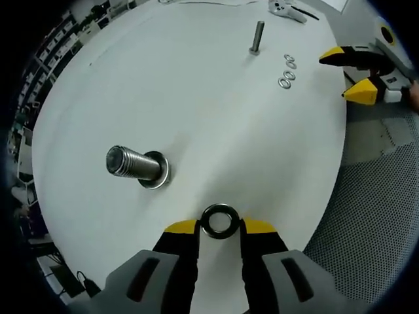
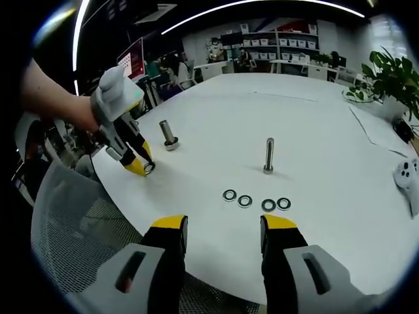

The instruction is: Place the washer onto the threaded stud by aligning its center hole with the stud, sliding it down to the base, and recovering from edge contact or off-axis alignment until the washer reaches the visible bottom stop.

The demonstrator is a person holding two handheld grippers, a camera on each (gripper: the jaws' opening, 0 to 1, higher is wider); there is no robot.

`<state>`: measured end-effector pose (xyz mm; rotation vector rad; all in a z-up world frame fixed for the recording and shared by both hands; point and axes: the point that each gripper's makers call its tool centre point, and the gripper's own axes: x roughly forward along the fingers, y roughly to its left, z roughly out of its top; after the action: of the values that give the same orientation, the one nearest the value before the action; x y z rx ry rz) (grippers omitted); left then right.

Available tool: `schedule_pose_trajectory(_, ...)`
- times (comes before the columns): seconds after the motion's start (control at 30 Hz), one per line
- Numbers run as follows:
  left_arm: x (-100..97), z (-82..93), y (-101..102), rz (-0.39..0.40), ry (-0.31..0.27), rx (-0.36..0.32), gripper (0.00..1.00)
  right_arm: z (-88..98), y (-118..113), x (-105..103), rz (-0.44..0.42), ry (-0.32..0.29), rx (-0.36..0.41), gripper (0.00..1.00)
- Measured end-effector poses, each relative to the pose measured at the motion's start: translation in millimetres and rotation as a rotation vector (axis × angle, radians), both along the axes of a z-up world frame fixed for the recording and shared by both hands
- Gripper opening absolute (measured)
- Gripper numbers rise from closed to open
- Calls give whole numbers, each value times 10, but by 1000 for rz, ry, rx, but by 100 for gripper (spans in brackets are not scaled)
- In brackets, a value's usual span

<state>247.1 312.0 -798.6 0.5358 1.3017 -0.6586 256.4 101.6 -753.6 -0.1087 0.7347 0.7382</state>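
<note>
The left gripper (image 1: pixel 220 226) pinched the washer (image 1: pixel 219 220) in its jaws, the threaded stud (image 1: pixel 134 164) at ten o'clock, ready for aligning; the right gripper (image 2: pixel 222 230) waited, jaws wide.

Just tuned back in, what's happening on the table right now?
The left gripper is shut on a washer, held just short of the thick threaded stud, which already shows a washer at its base. The right gripper is open and holds nothing, hanging over the table edge. Four spare washers lie in a row by a thinner bolt.
</note>
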Motion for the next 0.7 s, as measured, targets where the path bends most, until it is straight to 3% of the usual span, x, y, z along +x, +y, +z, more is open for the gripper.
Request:
schedule_pose_trajectory(0.17, 8, -1, 6, 35, -5, 3, 21, -2, -3, 4, -2, 1, 0, 47)
schedule_pose_trajectory(0.7, 0, -11, 3, 8, -4, 4, 18, -18, -7, 9, 0, 2, -2, 47)
